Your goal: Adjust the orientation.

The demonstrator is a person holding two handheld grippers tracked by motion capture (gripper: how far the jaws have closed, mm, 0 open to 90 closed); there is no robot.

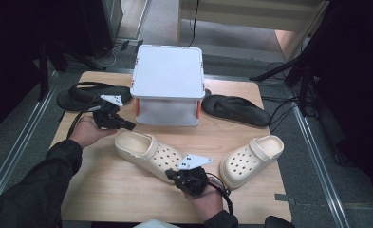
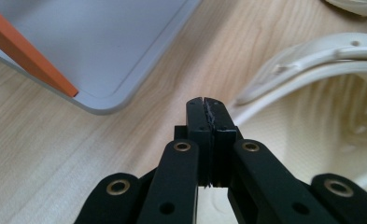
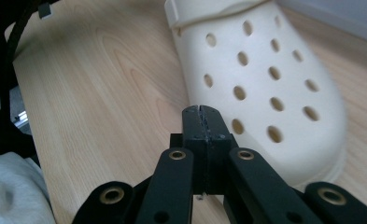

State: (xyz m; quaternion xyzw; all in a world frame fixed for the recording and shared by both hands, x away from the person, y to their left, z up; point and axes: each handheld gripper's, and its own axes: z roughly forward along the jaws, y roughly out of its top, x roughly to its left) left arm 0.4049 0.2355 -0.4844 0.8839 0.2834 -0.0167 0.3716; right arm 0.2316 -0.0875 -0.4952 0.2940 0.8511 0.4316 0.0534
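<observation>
Left gripper (image 1: pixel 127 125): jaws pressed together, nothing between them, tips just beside the heel of the near cream clog (image 1: pixel 146 149) at the table's (image 1: pixel 103 190) centre. Right gripper (image 1: pixel 171 174): jaws likewise closed and empty, tips at that clog's perforated toe. Count: two cream clogs, the second (image 1: pixel 250 159) to the right; two black flip-flops (image 1: pixel 91 95) (image 1: pixel 236 109); one white lidded box (image 1: pixel 167 71) between them.

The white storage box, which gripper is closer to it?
Left. The left gripper sits just off the white storage box's front left corner; the right gripper is farther toward the person, at the near clog's toe.
</observation>
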